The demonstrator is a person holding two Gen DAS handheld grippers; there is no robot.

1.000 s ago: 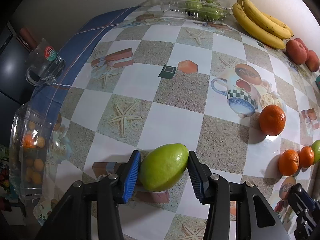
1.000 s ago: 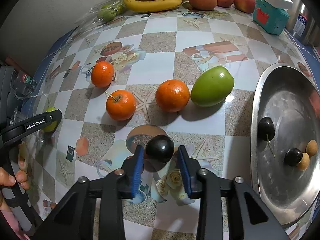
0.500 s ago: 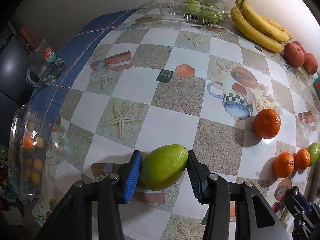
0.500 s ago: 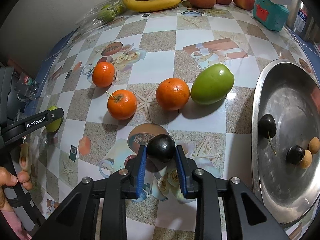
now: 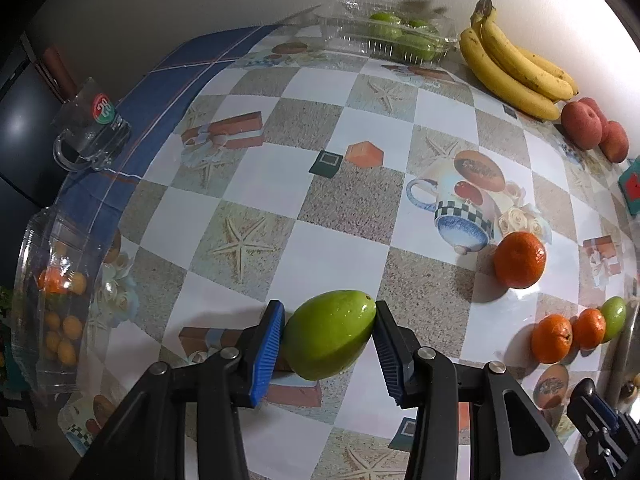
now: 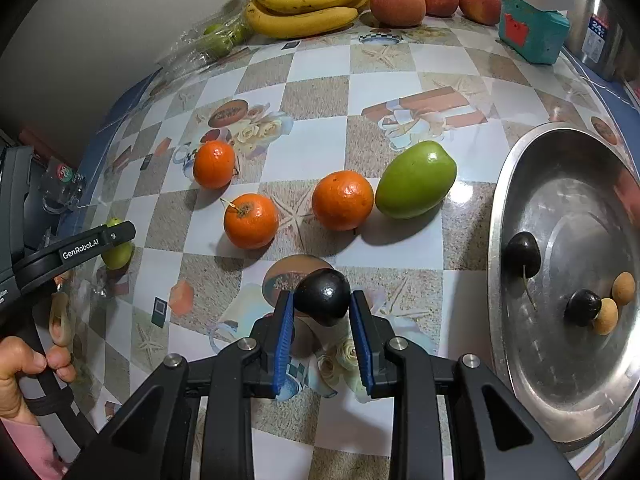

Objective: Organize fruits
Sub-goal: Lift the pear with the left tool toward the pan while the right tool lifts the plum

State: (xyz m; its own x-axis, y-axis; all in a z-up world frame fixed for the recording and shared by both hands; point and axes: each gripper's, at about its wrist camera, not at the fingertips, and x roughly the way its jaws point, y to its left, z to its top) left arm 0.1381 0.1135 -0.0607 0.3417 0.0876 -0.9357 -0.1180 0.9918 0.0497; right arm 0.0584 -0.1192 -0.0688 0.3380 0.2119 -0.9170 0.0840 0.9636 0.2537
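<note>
Fingers of the left gripper (image 5: pixel 329 350) are set fairly wide, with a green mango (image 5: pixel 328 334) pressed between the two blue pads (image 5: pixel 267 350); both pads touch the fruit, which sits tilted, its pointed end toward the right pad. Whether it is lifted off the checkered tablecloth (image 5: pixel 360 208) or resting on it cannot be told. The right gripper (image 6: pixel 323 334) is much narrower, its pads closed on a dark plum (image 6: pixel 322 297) at the fingertips, just above the tablecloth print.

Compared with a second ago, the right fingers have drawn in from a loose bracket around the plum to a firm pinch, and the plum now sits higher between the pads. The left grip on the mango looks unchanged, though the view has shifted slightly, so the oranges sit a little farther along the right edge.

Ahead of the right gripper lie three oranges (image 6: pixel 251 221) and a second green mango (image 6: pixel 416 179), which touches the nearest orange. To the right sits a metal bowl (image 6: pixel 520 360) holding two dark plums (image 6: pixel 521 249) and two small tan fruits (image 6: pixel 605 315). At the far edge by the wall are bananas (image 6: pixel 308 4), three peaches (image 6: pixel 398 4) and a teal box (image 6: pixel 532 36). In the left view a clear tray of green fruit (image 5: pixel 394 38) stands at the back, a glass mug (image 5: pixel 94 132) at the left, and a clear box of small orange fruit (image 5: pixel 60 300) nearer the left edge.
</note>
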